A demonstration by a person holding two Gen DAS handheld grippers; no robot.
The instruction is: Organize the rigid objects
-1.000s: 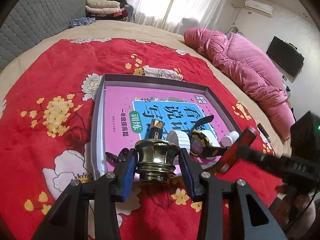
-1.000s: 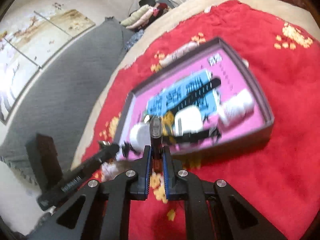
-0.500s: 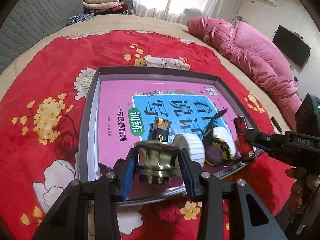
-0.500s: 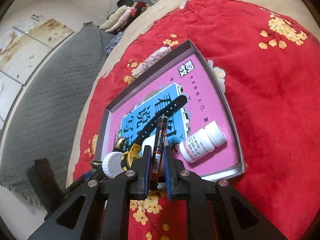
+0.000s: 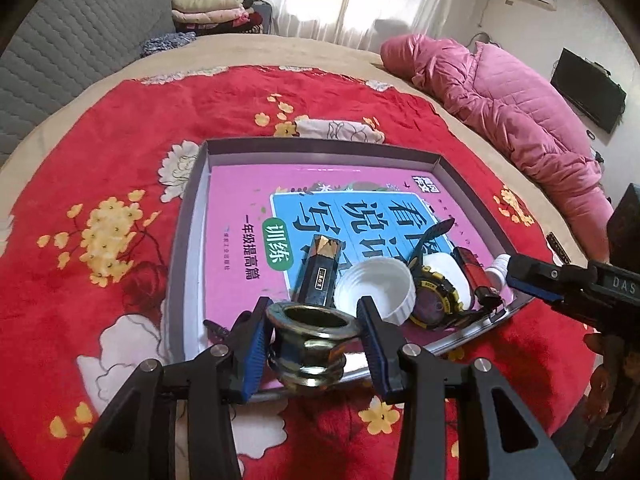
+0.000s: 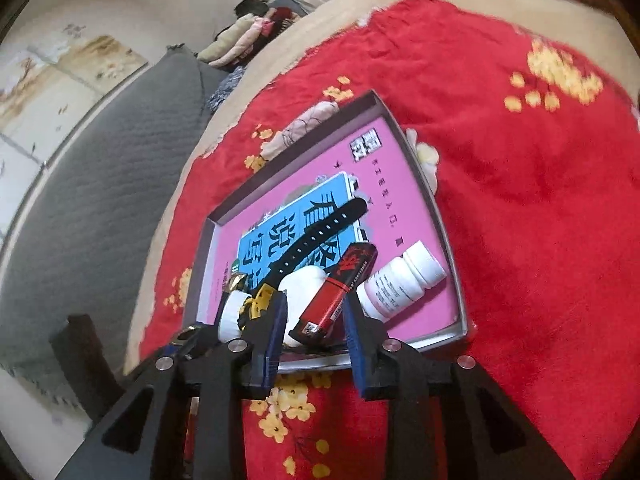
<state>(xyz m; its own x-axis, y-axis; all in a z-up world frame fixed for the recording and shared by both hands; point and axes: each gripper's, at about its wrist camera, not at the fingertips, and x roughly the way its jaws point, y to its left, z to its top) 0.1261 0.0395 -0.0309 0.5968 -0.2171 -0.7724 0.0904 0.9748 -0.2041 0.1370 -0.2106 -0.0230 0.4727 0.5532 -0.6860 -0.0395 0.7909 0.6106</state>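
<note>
Two grippers: our left gripper (image 5: 312,336) holds the brass cup (image 5: 310,344) over the tray's (image 5: 188,216) six-o'clock rim; our right gripper (image 6: 314,328), jaws just parted, straddles the freed lighter (image 6: 338,292) pointing one o'clock.

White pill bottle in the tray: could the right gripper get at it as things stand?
Probably yes. The right gripper has just opened, leaving the red lighter lying loose between its pads, and the white pill bottle lies uncovered just beside its right finger inside the tray.

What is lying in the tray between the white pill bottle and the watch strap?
A red lighter, seen best from the right wrist, lies in the tray between the pill bottle and the black watch strap.
</note>
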